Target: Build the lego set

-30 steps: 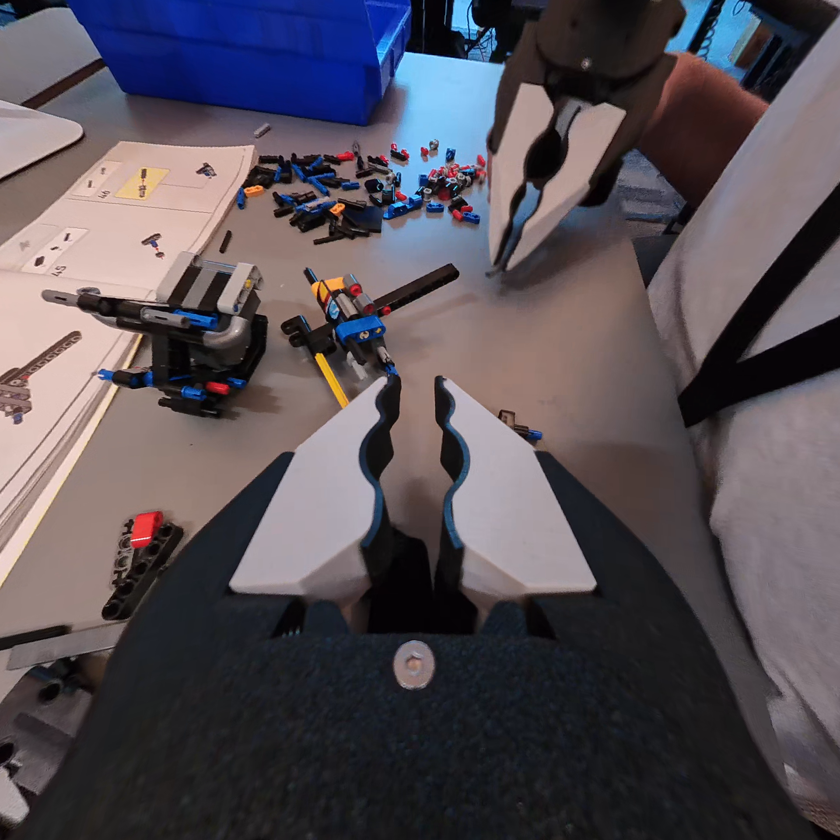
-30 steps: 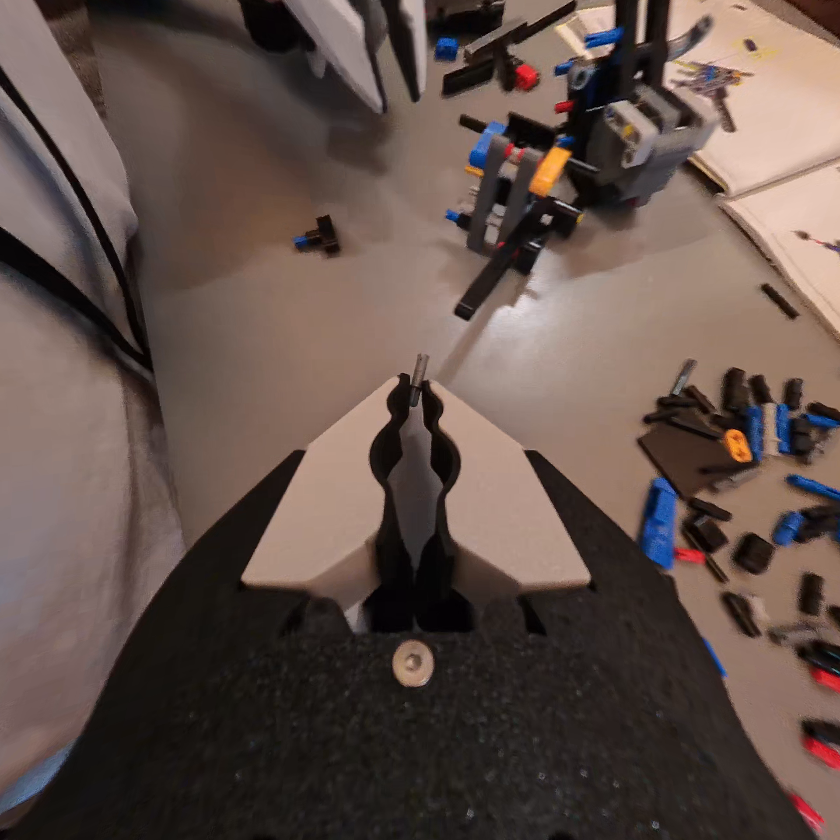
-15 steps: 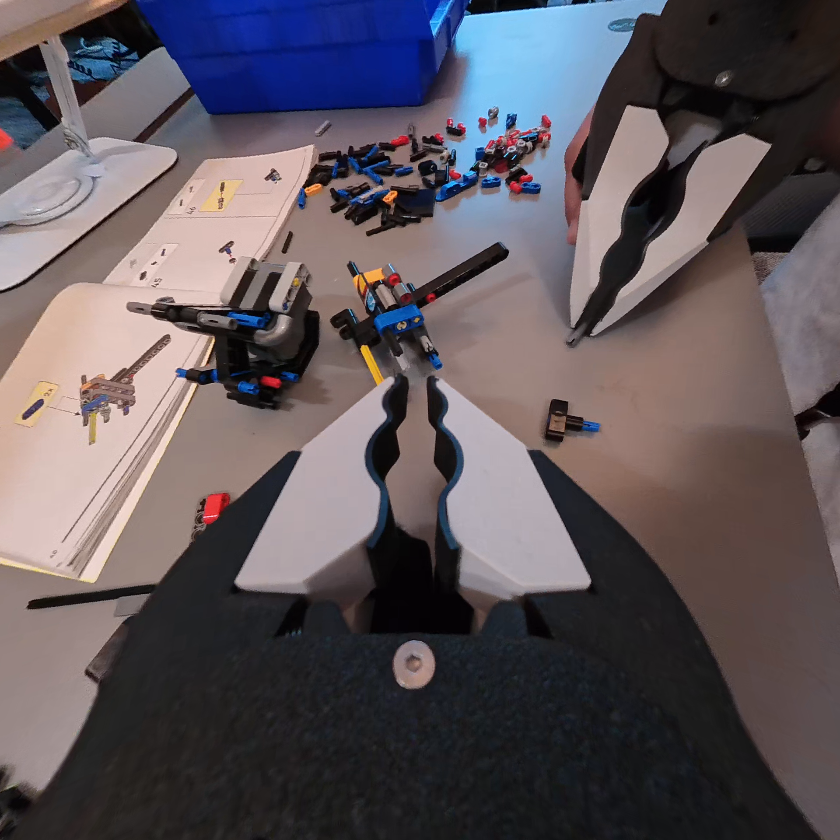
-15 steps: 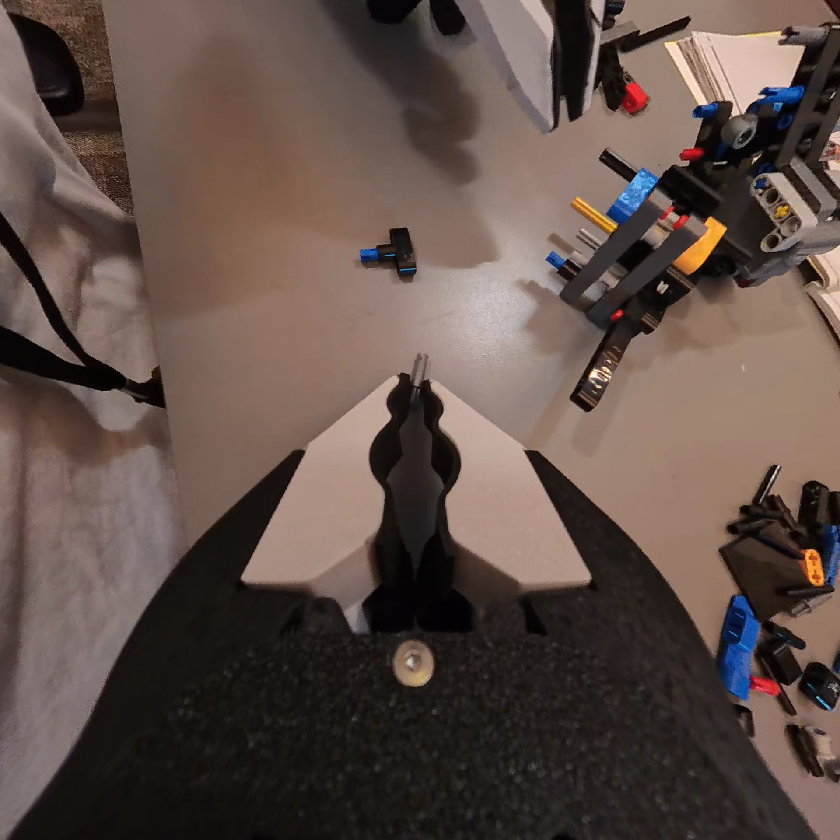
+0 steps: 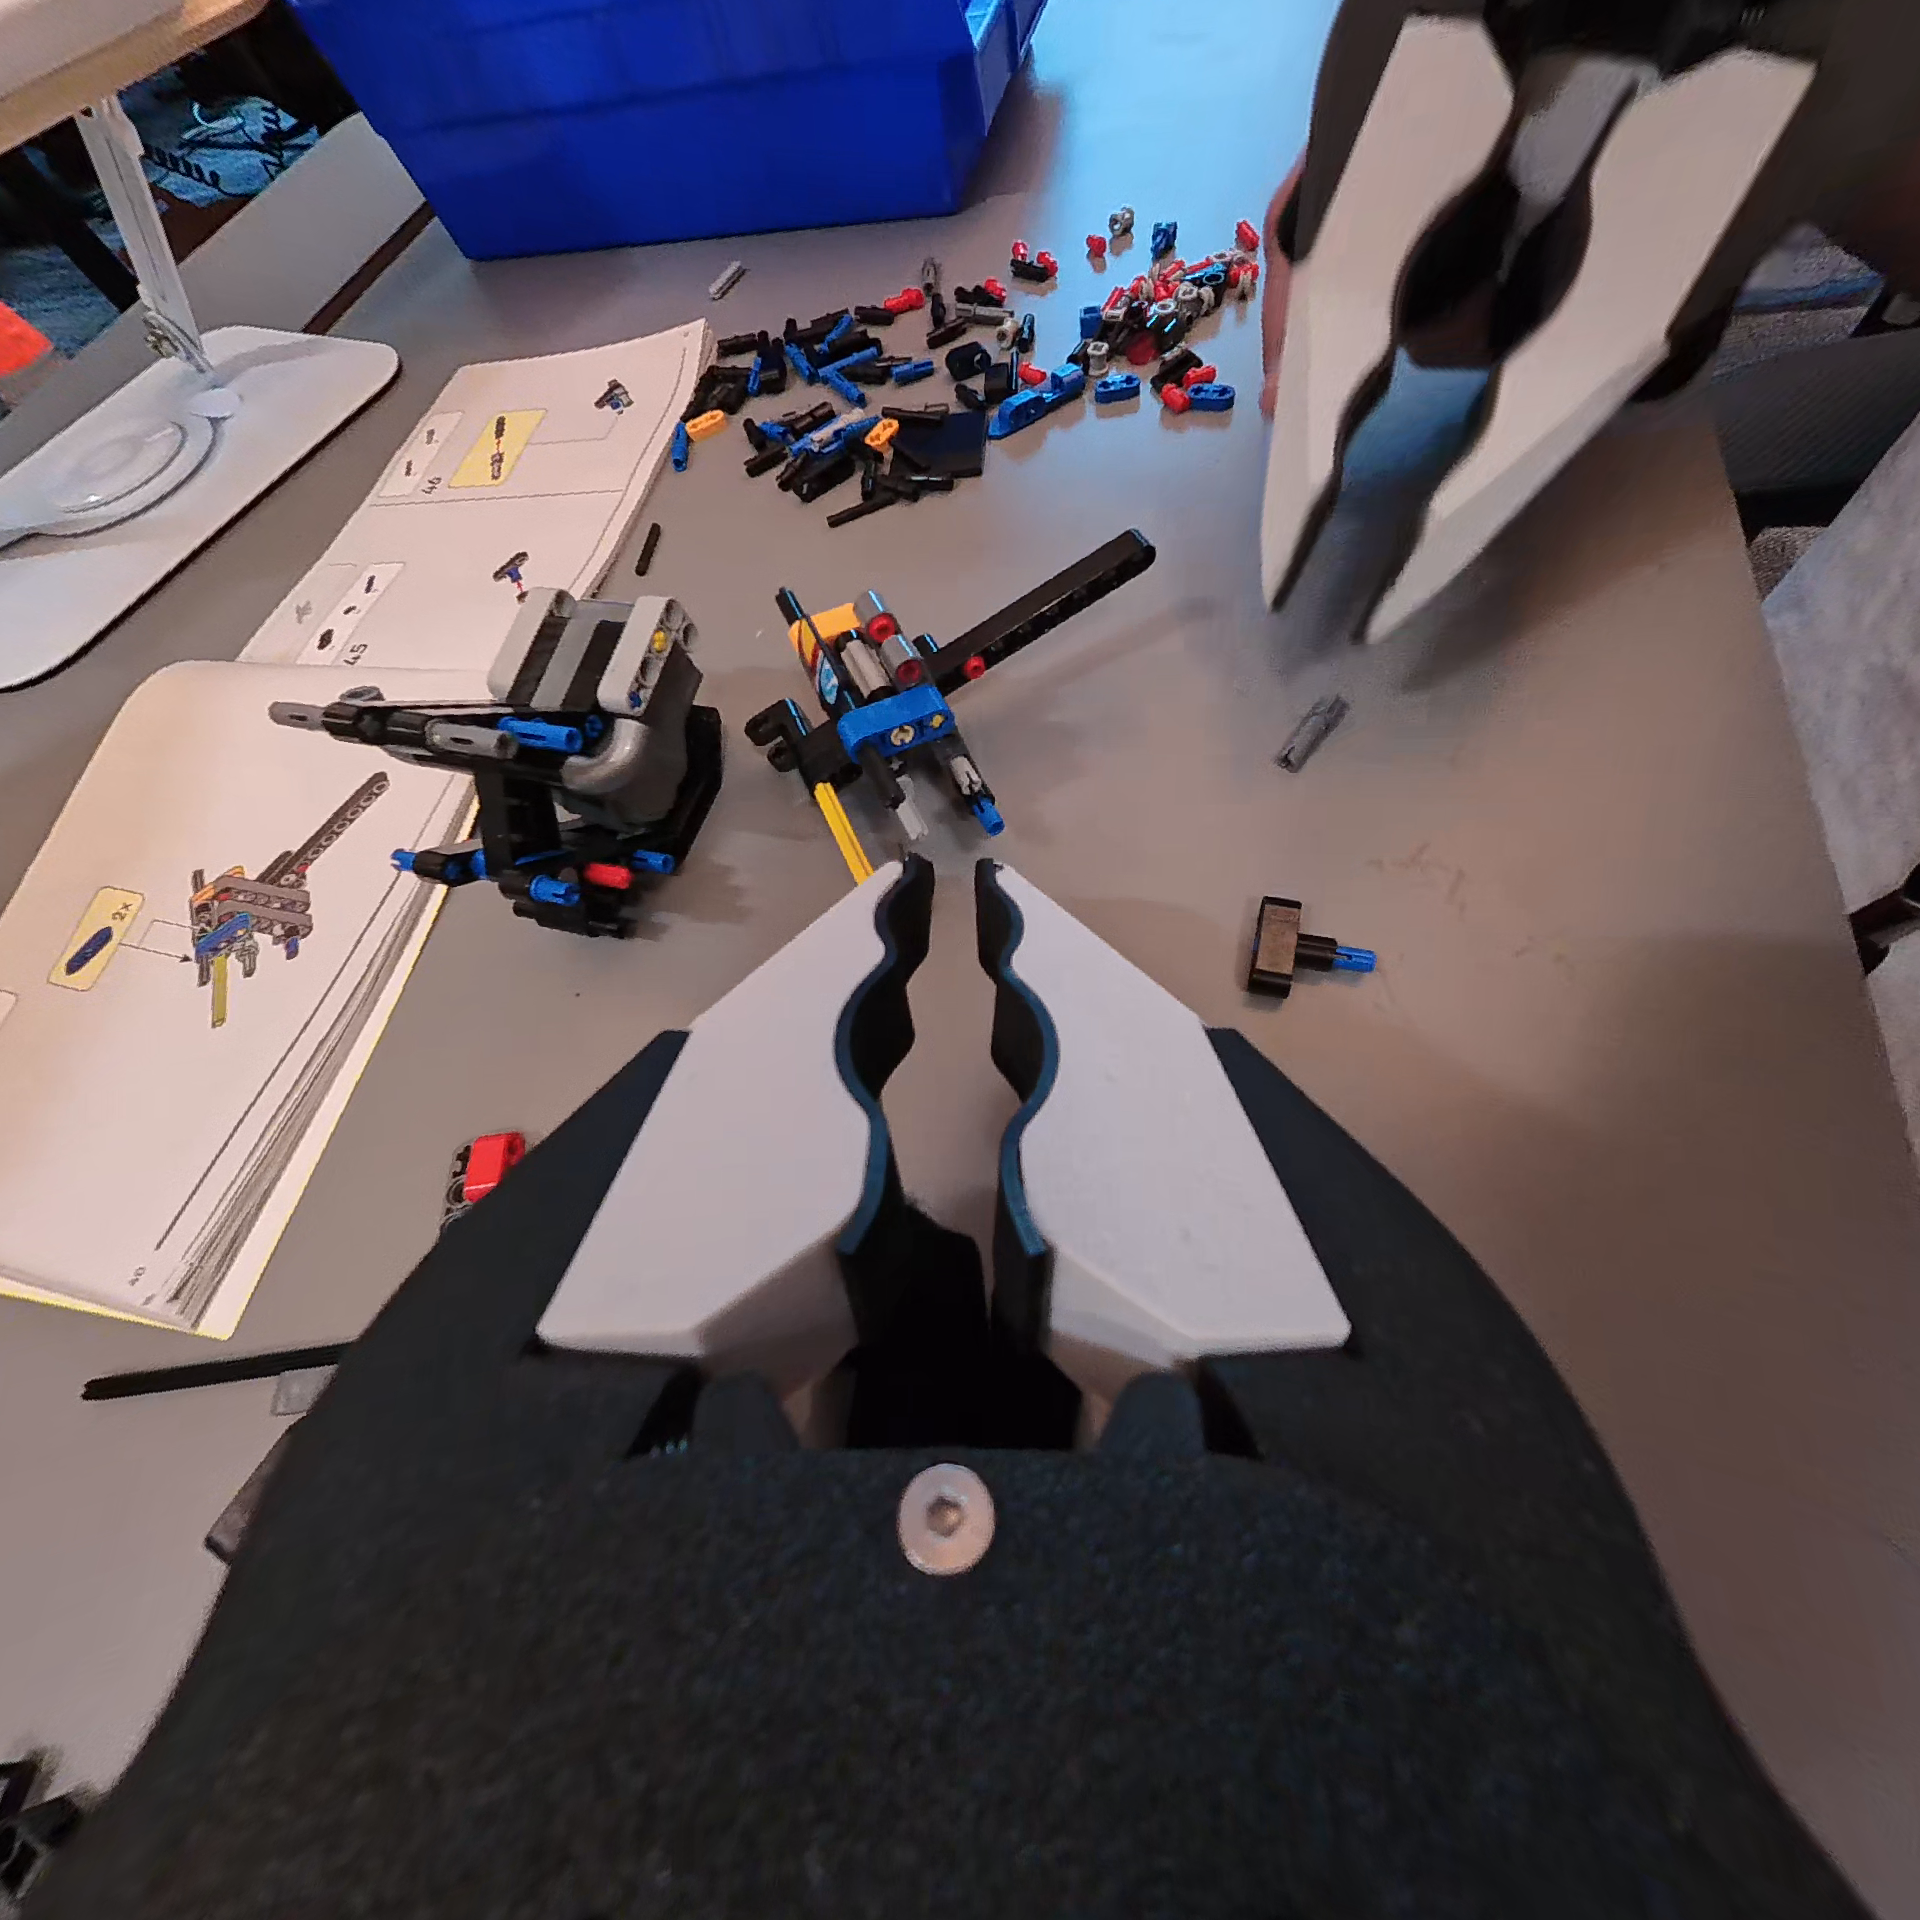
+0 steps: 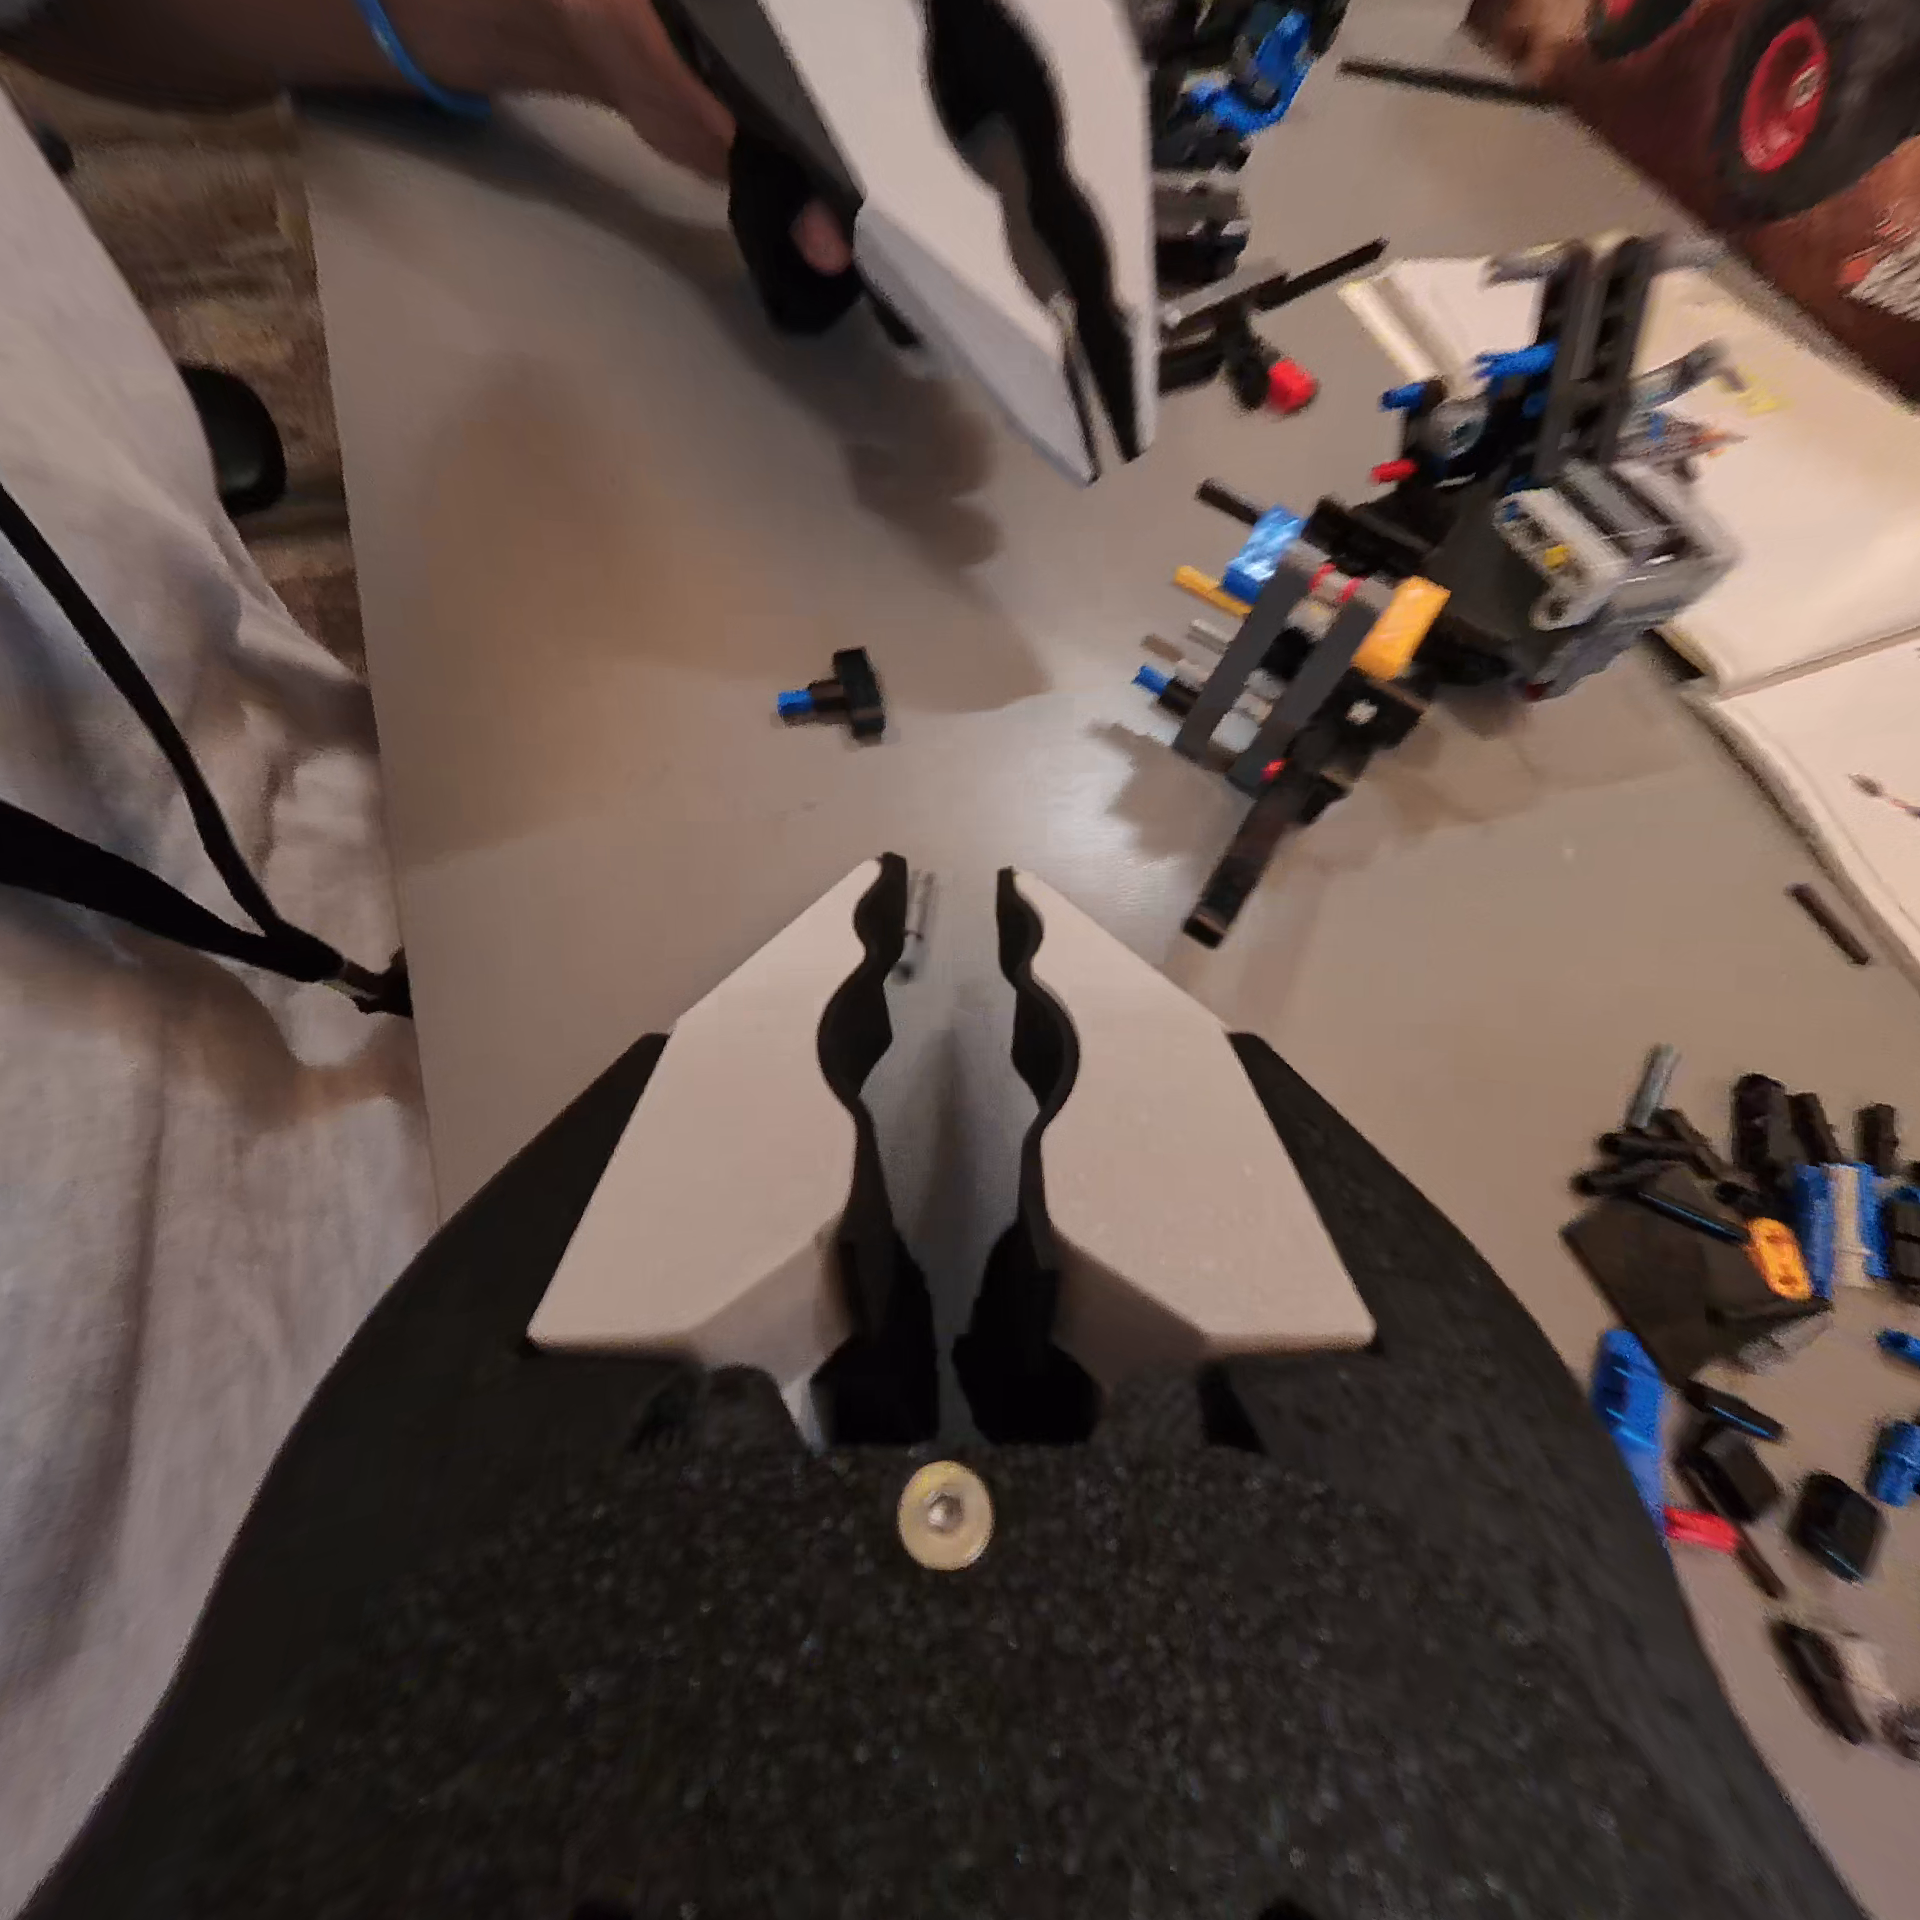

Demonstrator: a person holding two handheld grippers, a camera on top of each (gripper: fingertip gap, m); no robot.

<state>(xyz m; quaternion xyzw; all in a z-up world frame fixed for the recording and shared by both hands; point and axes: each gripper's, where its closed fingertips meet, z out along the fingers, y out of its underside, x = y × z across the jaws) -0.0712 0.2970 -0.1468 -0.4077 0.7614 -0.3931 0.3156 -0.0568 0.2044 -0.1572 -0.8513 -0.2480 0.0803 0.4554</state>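
Grey fingers of the right gripper (image 6: 943, 878) stand parted, with nothing clamped between them. A small grey pin (image 6: 914, 930) lies on the surface (image 6: 644, 582) in the gap between the fingertips; the left wrist view shows the same grey pin (image 5: 1311, 731) resting free just below the tips of the right gripper (image 5: 1325, 618). Whether any finger touches it cannot be told, as both views are blurred there.

The left gripper (image 5: 954, 873) is likewise released and carries nothing. It hovers above the surface (image 5: 1455, 1091), its tips pointed at the smaller sub-assembly (image 5: 883, 696): a black beam with blue, orange, grey and yellow parts. Beside that stands the larger grey-and-black sub-assembly (image 5: 582, 748), partly on the open instruction booklet (image 5: 187, 935). A black connector with a blue pin (image 5: 1304, 948) lies alone, to the right of the left gripper. The loose parts pile (image 5: 966, 374) sits farther off, in front of the blue bin (image 5: 686, 114).

Step in hand, as judged: staging a single pin near the builds for fitting; neither sub-assembly is held.

Next move, as judged:
1. Re-grasp the grey pin so its end projects beyond the fingertips.
2. Steady the receiving sub-assembly with the left gripper.
3. Align the pin with its hole and press it home. The pin is small and round, and may roll.
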